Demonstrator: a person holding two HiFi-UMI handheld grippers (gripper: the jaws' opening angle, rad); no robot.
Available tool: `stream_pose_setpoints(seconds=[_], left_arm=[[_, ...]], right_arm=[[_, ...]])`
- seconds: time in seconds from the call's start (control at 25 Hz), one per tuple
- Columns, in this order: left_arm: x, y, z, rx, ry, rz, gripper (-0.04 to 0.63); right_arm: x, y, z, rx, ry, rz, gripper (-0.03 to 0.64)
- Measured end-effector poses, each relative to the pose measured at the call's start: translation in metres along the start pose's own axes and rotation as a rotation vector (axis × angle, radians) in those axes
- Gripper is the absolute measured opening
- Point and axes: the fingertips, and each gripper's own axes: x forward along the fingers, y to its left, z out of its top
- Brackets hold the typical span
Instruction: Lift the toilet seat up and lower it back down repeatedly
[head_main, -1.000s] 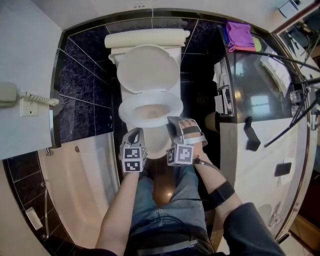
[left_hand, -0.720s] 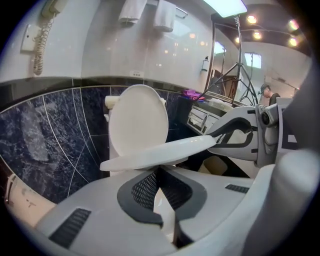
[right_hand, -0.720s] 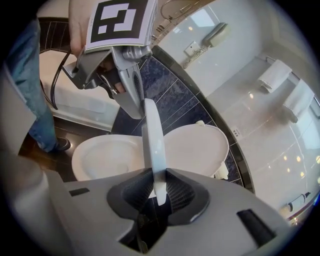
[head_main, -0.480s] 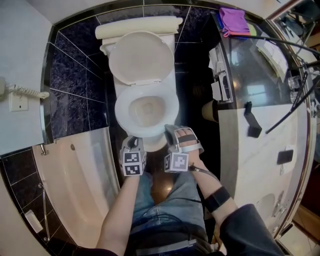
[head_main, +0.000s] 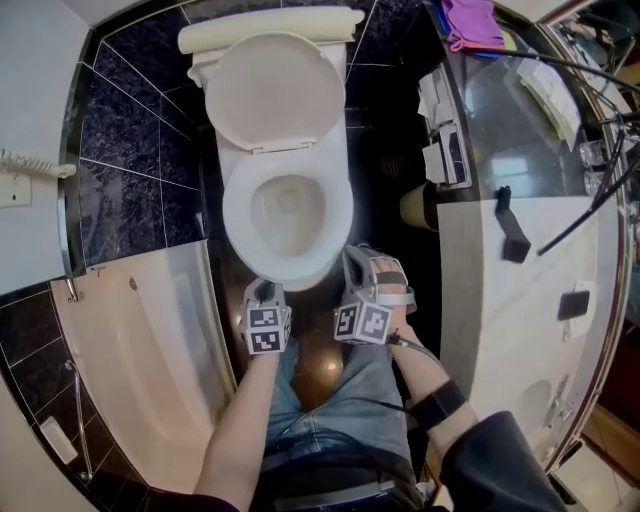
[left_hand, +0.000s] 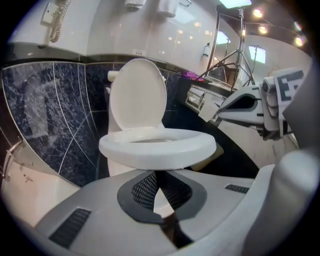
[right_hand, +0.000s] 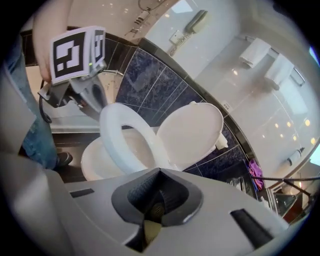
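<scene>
Below the head camera, the toilet seat (head_main: 238, 225) lay flat on the bowl, its long axis running away from the person. The lid (head_main: 270, 90) stood propped against the tank beyond it. Both claws hung at the seat's near end. The left claw (head_main: 263, 290) was by the front-left edge and the right claw (head_main: 354, 258) just beside the front-right edge, seemingly the nearer, though contact could not be told from above. A bathtub (head_main: 150, 340) flanked the toilet on the left and a vanity surface (head_main: 480, 290) on the right, neither in the way. From the left gripper view, the seat's rounded front rim sat straight ahead and a little above the claw's tips, which were pinched together with nothing between them. From the right gripper view, the seat stretched ahead and off to the left. That claw's jaws had just been closing and stood nearly together, empty. A lift would likely call for hooking under the front rim, and the raised lid left the upward swing unblocked.
</scene>
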Motion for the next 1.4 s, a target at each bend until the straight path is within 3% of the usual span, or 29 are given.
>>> stream_pose_setpoints(seconds=[0.24, 0.52, 0.72, 1.08, 1.4], left_arm=[[0.030, -0.002, -0.063, 0.035, 0.047, 0.002, -0.003], [0.070, 0.003, -0.140, 0.053, 0.137, 0.012, -0.004], [0.096, 0.006, -0.173, 0.094, 0.197, -0.013, -0.005], [0.103, 0.008, -0.198, 0.084, 0.350, -0.035, -0.003], [0.086, 0.009, -0.170, 0.112, 0.310, -0.034, -0.003]], right_arm=[[0.038, 0.001, -0.029, 0.106, 0.016, -0.033, 0.017], [0.075, 0.043, -0.053, 0.152, 0.039, 0.007, 0.018], [0.089, 0.069, -0.063, 0.166, 0.057, 0.026, 0.018], [0.094, 0.076, -0.065, 0.188, 0.077, 0.025, 0.018], [0.087, 0.066, -0.055, 0.208, 0.082, 0.024, 0.018]])
